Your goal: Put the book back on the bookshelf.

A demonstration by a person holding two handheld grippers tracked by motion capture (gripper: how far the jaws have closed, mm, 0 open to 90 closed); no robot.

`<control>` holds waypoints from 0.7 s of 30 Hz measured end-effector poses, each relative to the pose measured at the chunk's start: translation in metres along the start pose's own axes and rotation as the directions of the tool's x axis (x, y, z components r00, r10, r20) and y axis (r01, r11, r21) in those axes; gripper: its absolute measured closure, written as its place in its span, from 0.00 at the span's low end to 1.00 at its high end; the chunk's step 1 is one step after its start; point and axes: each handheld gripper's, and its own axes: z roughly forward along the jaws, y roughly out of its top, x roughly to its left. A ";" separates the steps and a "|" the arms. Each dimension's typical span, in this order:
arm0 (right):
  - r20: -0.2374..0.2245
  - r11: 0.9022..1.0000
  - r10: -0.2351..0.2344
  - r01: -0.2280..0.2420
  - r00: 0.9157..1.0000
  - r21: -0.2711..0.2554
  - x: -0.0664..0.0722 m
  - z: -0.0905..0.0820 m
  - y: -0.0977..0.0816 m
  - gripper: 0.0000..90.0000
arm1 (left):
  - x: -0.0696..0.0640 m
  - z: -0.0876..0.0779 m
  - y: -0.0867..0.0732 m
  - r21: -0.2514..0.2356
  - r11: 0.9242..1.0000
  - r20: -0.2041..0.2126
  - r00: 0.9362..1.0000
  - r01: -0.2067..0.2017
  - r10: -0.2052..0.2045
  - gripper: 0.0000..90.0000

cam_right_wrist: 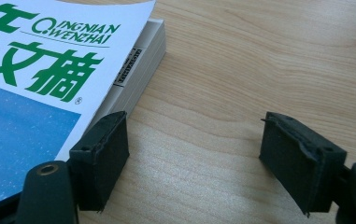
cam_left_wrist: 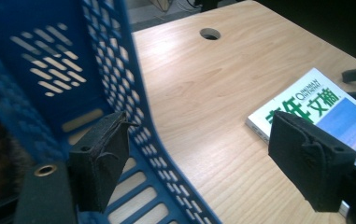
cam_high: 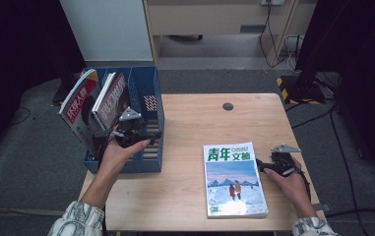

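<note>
I see one wooden table [cam_high: 190, 123] | one blue file rack [cam_high: 145, 88] left of centre, two magazines [cam_high: 79, 105] standing in it | one magazine [cam_high: 234, 179] flat at lower right | my left gripper [cam_high: 148, 133] over the rack's front, jaws wide and empty | my right gripper [cam_high: 260, 164] at the flat magazine's right edge, jaws apart, gripping nothing

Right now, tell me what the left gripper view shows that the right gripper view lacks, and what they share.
Left gripper view alone: the blue file rack with its slotted wall, the left gripper with jaws open astride the rack's side wall, and the round cable hole in the table.

Right gripper view alone: the right gripper, jaws open, one jaw beside the magazine's page edge and nothing between them.

Both: the magazine with green lettering, lying flat on the wooden table.
</note>
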 end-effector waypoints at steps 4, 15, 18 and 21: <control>0.000 1.000 0.000 0.000 1.000 0.000 0.000 0.000 0.000 0.26 | -0.008 0.008 -0.004 0.011 1.000 0.000 1.000 -0.023 0.023 0.22; 0.014 0.999 -0.034 0.034 0.999 0.012 -0.001 -0.002 0.001 0.23 | -0.044 0.043 -0.008 0.030 0.998 0.080 0.995 -0.061 0.058 0.22; 0.032 0.999 -0.031 0.031 0.999 -0.006 -0.001 -0.007 0.003 0.24 | -0.057 0.052 -0.009 0.035 0.996 0.100 0.992 -0.082 0.078 0.22; 0.027 0.999 -0.038 0.038 0.999 -0.003 -0.001 -0.013 0.003 0.26 | -0.070 0.061 -0.010 0.036 0.995 0.124 0.988 -0.093 0.088 0.22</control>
